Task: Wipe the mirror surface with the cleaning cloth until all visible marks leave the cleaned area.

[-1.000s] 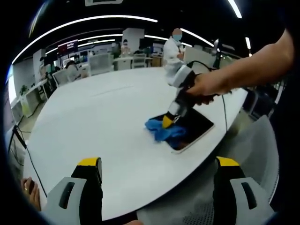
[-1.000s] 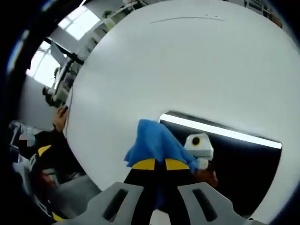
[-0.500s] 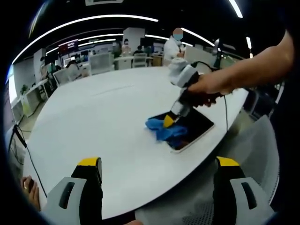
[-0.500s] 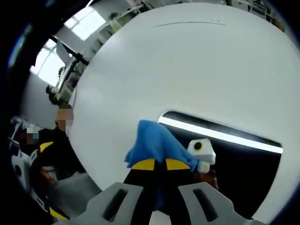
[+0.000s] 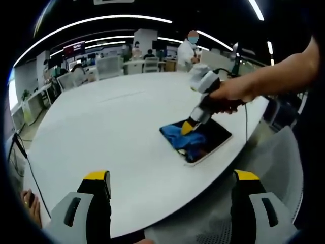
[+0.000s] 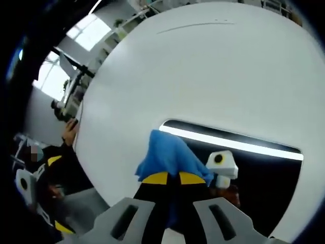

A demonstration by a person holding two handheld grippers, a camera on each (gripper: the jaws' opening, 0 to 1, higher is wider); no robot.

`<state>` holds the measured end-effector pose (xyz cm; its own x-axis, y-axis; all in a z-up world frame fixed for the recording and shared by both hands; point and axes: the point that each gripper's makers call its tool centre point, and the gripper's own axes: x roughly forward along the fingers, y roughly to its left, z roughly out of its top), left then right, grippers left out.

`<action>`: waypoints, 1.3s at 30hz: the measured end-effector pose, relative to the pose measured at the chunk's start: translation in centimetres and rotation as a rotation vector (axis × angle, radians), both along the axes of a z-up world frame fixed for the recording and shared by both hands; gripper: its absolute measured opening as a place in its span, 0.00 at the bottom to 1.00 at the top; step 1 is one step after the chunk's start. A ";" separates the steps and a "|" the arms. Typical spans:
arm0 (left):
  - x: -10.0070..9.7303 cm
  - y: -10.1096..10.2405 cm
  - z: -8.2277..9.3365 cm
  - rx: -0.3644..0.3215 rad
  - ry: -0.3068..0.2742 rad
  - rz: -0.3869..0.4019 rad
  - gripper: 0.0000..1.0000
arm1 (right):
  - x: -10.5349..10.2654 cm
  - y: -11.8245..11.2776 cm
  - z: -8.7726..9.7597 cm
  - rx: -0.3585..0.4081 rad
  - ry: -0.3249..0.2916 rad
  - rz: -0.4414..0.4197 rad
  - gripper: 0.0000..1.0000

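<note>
A flat, dark rectangular mirror with a pale frame [image 5: 205, 141] lies on a large round white table [image 5: 101, 127], close to the table's near right edge. On the mirror sits a crumpled blue cleaning cloth [image 5: 186, 140], bunched over the mirror's left end. The right gripper [image 5: 189, 126], black with yellow-tipped jaws, is held in a person's hand [image 5: 231, 94] and angled down onto the mirror; its jaws are pinched together on the cloth, so the cloth can be dragged across the glass under pressure.

In the right gripper view, the right gripper's jaws [image 6: 169, 178] meet with blue cloth [image 6: 170, 155] between them, and the mirror [image 6: 259, 173] beyond reflects a bright ceiling strip. No marks on the glass can be made out.

The left gripper [image 5: 171, 178], well back from the mirror off the table's near edge, has its jaws spread wide and holds nothing; it seems parked clear of the wiping.
</note>
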<state>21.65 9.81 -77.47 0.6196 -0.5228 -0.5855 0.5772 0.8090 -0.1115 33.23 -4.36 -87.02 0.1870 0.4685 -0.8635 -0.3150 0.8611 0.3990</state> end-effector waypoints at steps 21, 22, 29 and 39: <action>1.4 -2.1 -0.8 -0.015 -0.012 -0.070 0.99 | -0.2 -5.2 0.0 -0.012 -0.005 -0.049 0.01; 1.5 -2.2 -0.9 -0.021 -0.012 -0.067 0.99 | -0.2 -5.5 0.0 -0.012 -0.005 -0.051 0.01; 1.5 -2.1 -0.8 -0.050 -0.022 -0.040 0.99 | -0.2 -7.4 0.1 -0.025 -0.008 -0.063 0.01; 2.3 -1.5 -1.7 -0.038 -0.051 -0.003 0.99 | -0.2 -9.5 0.2 -0.025 -0.007 -0.093 0.01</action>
<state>23.94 8.32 -79.15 0.6463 -0.5459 -0.5333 0.5854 0.8029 -0.1125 33.04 -13.84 -86.80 0.2352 0.4273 -0.8730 -0.2359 0.8964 0.3752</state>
